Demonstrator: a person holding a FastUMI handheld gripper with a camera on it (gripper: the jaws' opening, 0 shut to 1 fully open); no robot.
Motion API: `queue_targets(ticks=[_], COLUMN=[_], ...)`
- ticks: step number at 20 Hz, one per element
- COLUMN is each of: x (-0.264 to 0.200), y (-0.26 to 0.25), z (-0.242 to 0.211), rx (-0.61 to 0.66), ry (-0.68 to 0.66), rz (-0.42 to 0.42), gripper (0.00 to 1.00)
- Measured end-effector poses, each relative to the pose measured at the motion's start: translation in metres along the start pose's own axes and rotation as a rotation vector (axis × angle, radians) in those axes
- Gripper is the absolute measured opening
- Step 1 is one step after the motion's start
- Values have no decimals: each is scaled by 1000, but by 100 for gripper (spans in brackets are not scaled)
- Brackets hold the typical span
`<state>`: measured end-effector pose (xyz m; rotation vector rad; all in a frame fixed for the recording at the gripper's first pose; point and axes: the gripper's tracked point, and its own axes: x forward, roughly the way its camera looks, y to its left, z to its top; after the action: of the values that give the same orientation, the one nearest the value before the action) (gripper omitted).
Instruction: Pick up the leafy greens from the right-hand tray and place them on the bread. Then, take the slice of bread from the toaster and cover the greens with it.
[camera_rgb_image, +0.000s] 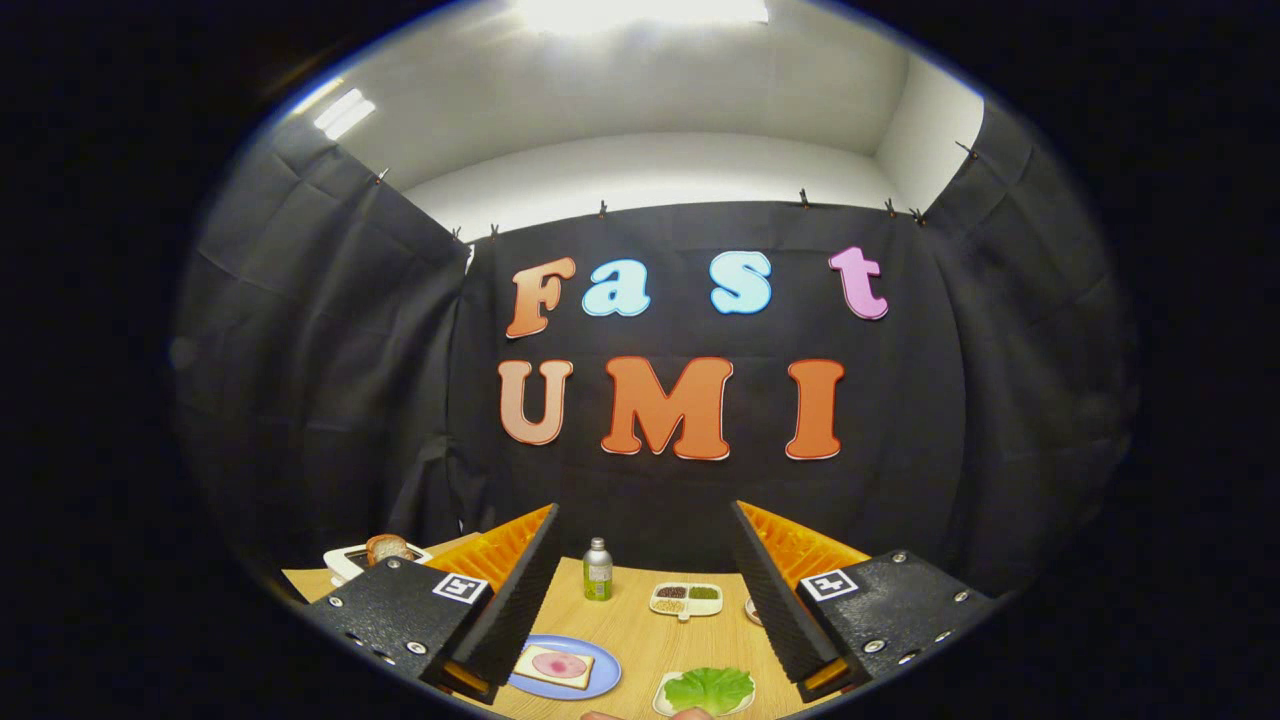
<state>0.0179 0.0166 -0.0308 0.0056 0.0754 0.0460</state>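
- The tongs (645, 590) hang above a wooden table (640, 625), their two fingers spread wide apart with nothing held between them.
- Between the fingers and close in, nearer the right one, the leafy greens (710, 688) lie on a small white tray (664, 695); the leaf is flat, ruffled and untouched.
- Just inside the left finger, a blue plate (600, 684) carries a slice of bread (556, 666) with a round pink slice of meat on top. The left finger's tip overlaps the plate's near edge in the view; whether they touch I cannot tell.
- Plate and tray sit side by side, near each other but apart.
- Beyond the left finger, out past its outer side, stands a white toaster (345, 560) with a browned slice of bread (386, 547) sticking up out of its slot.
- Farther ahead, in the gap between the fingers, a small metal bottle (598, 570) with a green label stands upright.
- To the right of the bottle, a white divided dish (686, 598) holds dark, green and pale fillings in separate compartments.
- Just against the right finger's inner side, the edge of another small dish (752, 610) peeks out, mostly hidden.
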Motion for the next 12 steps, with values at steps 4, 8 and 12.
queue_targets(ticks=[4, 8, 12], x=[9, 13, 14], y=[-8, 1, -3], z=[-28, -62, -90], rx=[8, 83, 143], ry=[102, 232, 353], rz=[3, 82, 118], gripper=[98, 98, 98])
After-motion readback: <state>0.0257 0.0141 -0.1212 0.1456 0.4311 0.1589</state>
